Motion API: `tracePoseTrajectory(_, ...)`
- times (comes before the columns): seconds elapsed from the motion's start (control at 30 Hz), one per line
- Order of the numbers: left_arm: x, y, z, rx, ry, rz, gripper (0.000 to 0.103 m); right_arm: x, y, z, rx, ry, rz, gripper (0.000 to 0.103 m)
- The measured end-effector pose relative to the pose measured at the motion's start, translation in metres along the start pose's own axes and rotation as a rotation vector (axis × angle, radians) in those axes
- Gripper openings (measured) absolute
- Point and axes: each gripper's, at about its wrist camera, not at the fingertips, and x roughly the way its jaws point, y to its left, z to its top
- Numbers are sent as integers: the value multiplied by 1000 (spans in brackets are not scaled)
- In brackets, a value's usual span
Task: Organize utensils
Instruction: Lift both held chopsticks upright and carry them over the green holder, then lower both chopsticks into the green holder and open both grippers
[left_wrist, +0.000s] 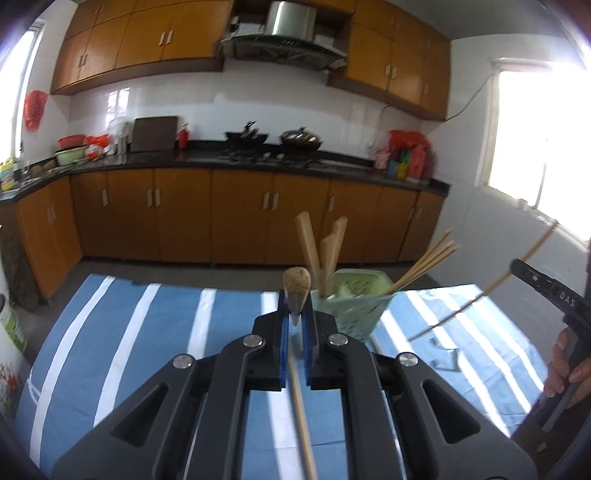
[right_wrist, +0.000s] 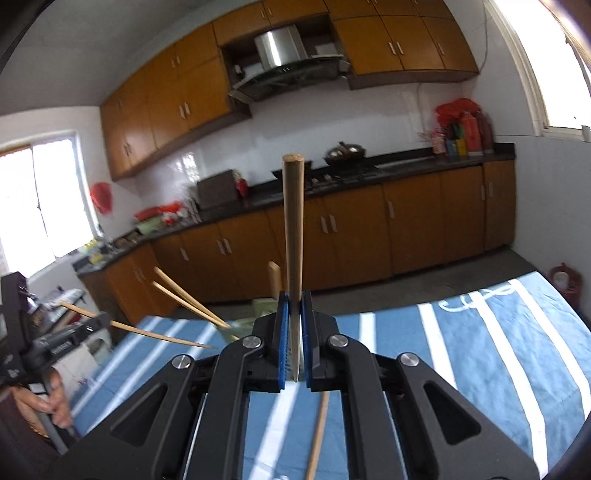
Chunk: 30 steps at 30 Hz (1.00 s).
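Clamped between the blue pads of my left hand-held gripper (left_wrist: 295, 314) is a wooden spoon (left_wrist: 296, 286), bowl end up, just in front of the green utensil holder (left_wrist: 351, 308). That holder stands on the blue striped cloth (left_wrist: 147, 325) of the desk, with flat wooden handles (left_wrist: 321, 247) and chopsticks (left_wrist: 424, 266) leaning out of it. My right hand-held gripper (right_wrist: 295, 332) is closed on a single chopstick (right_wrist: 293, 236), held upright. Another loose chopstick (left_wrist: 301, 410) lies on the cloth below my left hand-held gripper, nearer me than the holder.
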Motion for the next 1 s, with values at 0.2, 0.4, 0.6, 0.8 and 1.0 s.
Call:
tracePoseTrajectory(0.2, -12, -24, 23, 13, -43, -74, 7, -4, 19, 21, -16, -70, 45, 7)
tracePoseTrajectory(0.4, -11, -37, 43, -6, -109, -80, 7, 10, 33, 26, -46, -92, 37, 7)
tracePoseTrajectory(0.6, -1, -37, 66, -65, -194, -43, 7, 25, 40, 28, -61, -103, 29, 7)
tracePoseTrajectory(0.8, 30, -30, 70, -114, -237, 0, 7, 52, 40, 31, -63, -81, -9, 7)
tracePoseTrajectory(1.0, 68, -23, 57, -133, -155, 13, 7, 85, 36, 27, -64, 6, -38, 7)
